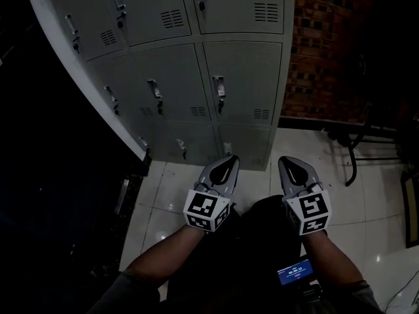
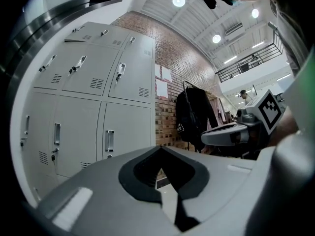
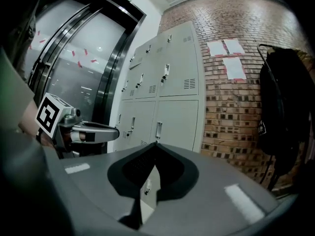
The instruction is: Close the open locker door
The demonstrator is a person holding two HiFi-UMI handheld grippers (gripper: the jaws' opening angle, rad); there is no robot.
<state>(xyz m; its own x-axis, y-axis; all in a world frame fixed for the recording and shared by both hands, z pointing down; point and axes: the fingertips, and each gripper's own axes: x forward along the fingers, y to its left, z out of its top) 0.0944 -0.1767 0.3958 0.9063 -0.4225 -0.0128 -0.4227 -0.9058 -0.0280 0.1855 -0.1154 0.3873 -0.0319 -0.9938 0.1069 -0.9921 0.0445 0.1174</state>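
lockers (image 1: 242,77) stand ahead against the brick wall (image 1: 327,44), grey steel. head view counts 9 doors, 3 cols x 3 rows, each w/ 1 handle. every door in view looks flush w/ its frame; can't make out an open one from here.

2 tongs sit low in the head view over the white tile floor (image 1: 366,214), well apart from the lockers & touching none of them. left tongs (image 1: 229,159): closed, tips meeting, nothing btwn them. right tongs (image 1: 286,160): closed too, tips together, empty. they're side by side, near each other, tips toward the bottom row.

right gripper view: 3 paper sheets (image 3: 235,68) on the brick, 1 black bag (image 3: 283,102) hanging just right of them. 1 small lit screen (image 1: 294,271) shows below the right forearm.
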